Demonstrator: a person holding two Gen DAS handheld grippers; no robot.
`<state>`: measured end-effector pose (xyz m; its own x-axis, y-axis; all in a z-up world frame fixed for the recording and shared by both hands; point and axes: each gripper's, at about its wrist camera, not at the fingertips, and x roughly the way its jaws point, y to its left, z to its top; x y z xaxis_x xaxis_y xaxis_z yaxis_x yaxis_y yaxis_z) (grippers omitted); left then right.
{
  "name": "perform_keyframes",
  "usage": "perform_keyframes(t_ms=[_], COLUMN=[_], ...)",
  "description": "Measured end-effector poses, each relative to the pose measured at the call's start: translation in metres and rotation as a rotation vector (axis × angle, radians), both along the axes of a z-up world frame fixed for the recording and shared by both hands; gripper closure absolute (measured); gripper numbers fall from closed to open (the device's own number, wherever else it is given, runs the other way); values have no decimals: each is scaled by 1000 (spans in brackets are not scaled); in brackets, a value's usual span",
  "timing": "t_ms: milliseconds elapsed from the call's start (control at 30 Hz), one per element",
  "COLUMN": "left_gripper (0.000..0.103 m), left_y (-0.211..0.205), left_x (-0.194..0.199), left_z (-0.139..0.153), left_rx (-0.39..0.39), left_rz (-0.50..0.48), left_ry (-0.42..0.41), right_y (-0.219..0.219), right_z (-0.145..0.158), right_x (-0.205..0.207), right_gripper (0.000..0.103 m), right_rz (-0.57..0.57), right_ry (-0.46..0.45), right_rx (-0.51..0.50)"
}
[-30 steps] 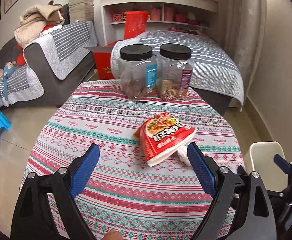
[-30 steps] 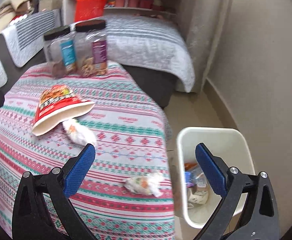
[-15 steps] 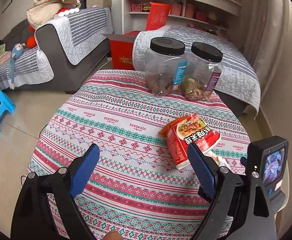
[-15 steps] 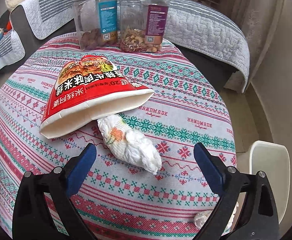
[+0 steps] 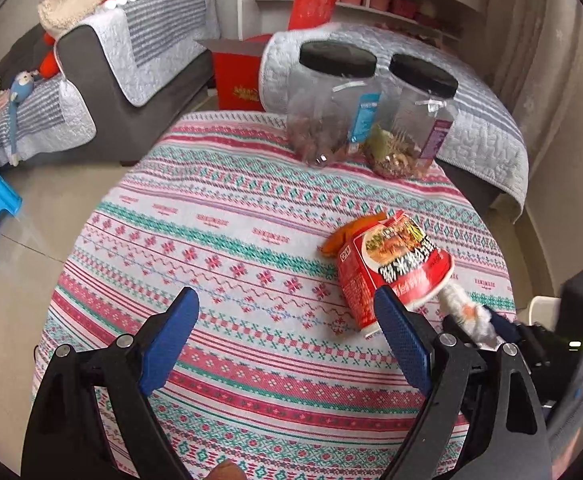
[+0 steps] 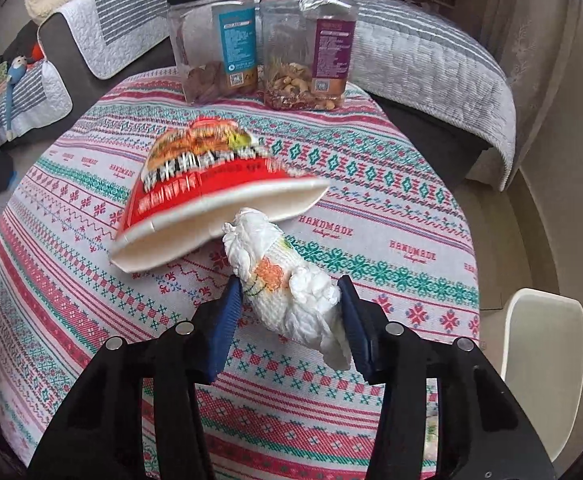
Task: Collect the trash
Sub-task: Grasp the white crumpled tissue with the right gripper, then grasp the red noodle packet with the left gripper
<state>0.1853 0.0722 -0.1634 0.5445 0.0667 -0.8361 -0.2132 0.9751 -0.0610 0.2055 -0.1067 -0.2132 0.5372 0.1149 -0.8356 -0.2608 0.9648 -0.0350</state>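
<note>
On the round table with the patterned cloth (image 6: 391, 184), toward its right side, a crumpled white tissue (image 6: 291, 292) with an orange and green print lies between the blue pads of the right gripper (image 6: 289, 320). Its jaws have just been closing around the tissue; both pads sit against its sides, the left pad (image 6: 227, 320) at the printed part, the right pad (image 6: 353, 320) at the frayed end. Far tip of the tissue reaches the open mouth of a red snack bag (image 6: 211, 188), which lies on its side just beyond, white lining showing. Bag is blurred in the right wrist view.

Left gripper (image 5: 287, 344) hangs over bare cloth, jaws wide apart, nothing between them. From this view the snack bag (image 5: 391, 268) lies just past the right-hand pad (image 5: 401, 344), an orange scrap (image 5: 347, 232) at its far end, and the tissue (image 5: 463, 312) shows beyond, with the right gripper (image 5: 503, 332) at it.

Two clear jars with black lids stand side by side at the far edge of the table: one blue-labelled (image 6: 215, 40), one purple-labelled (image 6: 307, 44), both partly filled with nuts. White bin (image 6: 543, 360) stands on the floor off the table's right edge. Grey sofas (image 5: 139, 60) behind
</note>
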Motion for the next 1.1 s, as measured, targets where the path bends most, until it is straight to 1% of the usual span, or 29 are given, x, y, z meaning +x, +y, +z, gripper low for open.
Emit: perform_keyframes(t_ms=[67, 167, 233, 300, 467, 533, 567, 600, 667, 733, 767, 867, 900, 933, 1033, 1100], left_gripper=[17, 17, 17, 16, 17, 15, 11, 9, 9, 9, 9, 20, 27, 31, 32, 34], left_y=[-7, -20, -24, -24, -23, -23, -24, -24, -26, -31, -33, -41, -42, -42, -47, -48], left_x=[4, 11, 16, 23, 44, 53, 57, 60, 67, 72, 74, 73, 73, 72, 65, 59], left_z=[-8, -23, -34, -46, -69, -80, -85, -88, -94, -98, -99, -94, -91, -88, -78, -72], left_rx=[-5, 9, -46, -148, -284, -324, -342, -370, -413, -443, -436, -405, -407, -408, -344, -322], left_rz=[-21, -61, -77, -63, -6, 12, 15, 17, 12, -14, -18, -50, -59, -67, -84, -97], left_ry=[28, 73, 97, 123, 133, 146, 149, 142, 133, 133, 129, 109, 103, 97, 89, 75], right_y=[-11, -28, -39, -45, -54, -55, -56, -58, -60, -63, -65, -70, -72, -73, -72, -70], right_z=[10, 23, 32, 38, 57, 61, 62, 61, 60, 57, 56, 54, 53, 53, 53, 54], right_x=[-3, -8, -12, -13, -22, -25, -25, -25, -24, -23, -22, -20, -19, -19, -19, -21], right_gripper=[57, 57, 57, 57, 56, 56, 56, 56, 56, 56, 56, 56, 56, 56, 56, 56], right_rz=[-10, -29, -40, -46, -37, -30, -29, -31, -34, -40, -46, -63, -68, -72, -74, -68], right_ry=[-24, -45, -59, -67, -105, -113, -114, -113, -106, -101, -100, -94, -93, -92, -95, -99], right_rx=[1, 14, 26, 42, 77, 82, 84, 85, 84, 79, 76, 74, 74, 76, 77, 78])
